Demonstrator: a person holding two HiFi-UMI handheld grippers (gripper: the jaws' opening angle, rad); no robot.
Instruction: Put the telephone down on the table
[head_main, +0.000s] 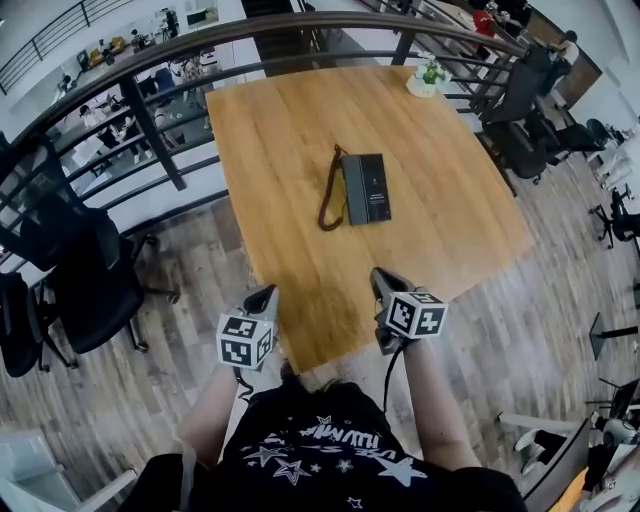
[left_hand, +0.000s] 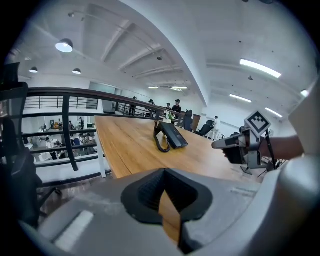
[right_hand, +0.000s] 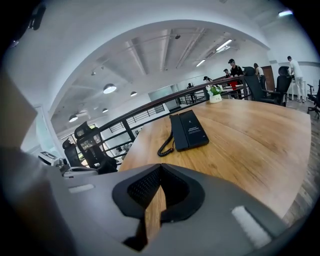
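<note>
A dark grey telephone (head_main: 365, 188) lies flat near the middle of the wooden table (head_main: 290, 120), its coiled cord (head_main: 328, 195) looped along its left side. It also shows in the left gripper view (left_hand: 173, 136) and the right gripper view (right_hand: 191, 130). Both grippers hover at the table's near edge, well short of the phone. My left gripper (head_main: 268, 293) is shut with nothing in it. My right gripper (head_main: 379, 275) is shut too and holds nothing. In the left gripper view the right gripper (left_hand: 220, 144) appears off to the right, above the table edge.
A small potted plant (head_main: 428, 78) stands at the table's far right corner. A dark metal railing (head_main: 150, 110) curves round the table's left and far sides. Black office chairs stand at the left (head_main: 75, 270) and far right (head_main: 520, 120). People are in the distance.
</note>
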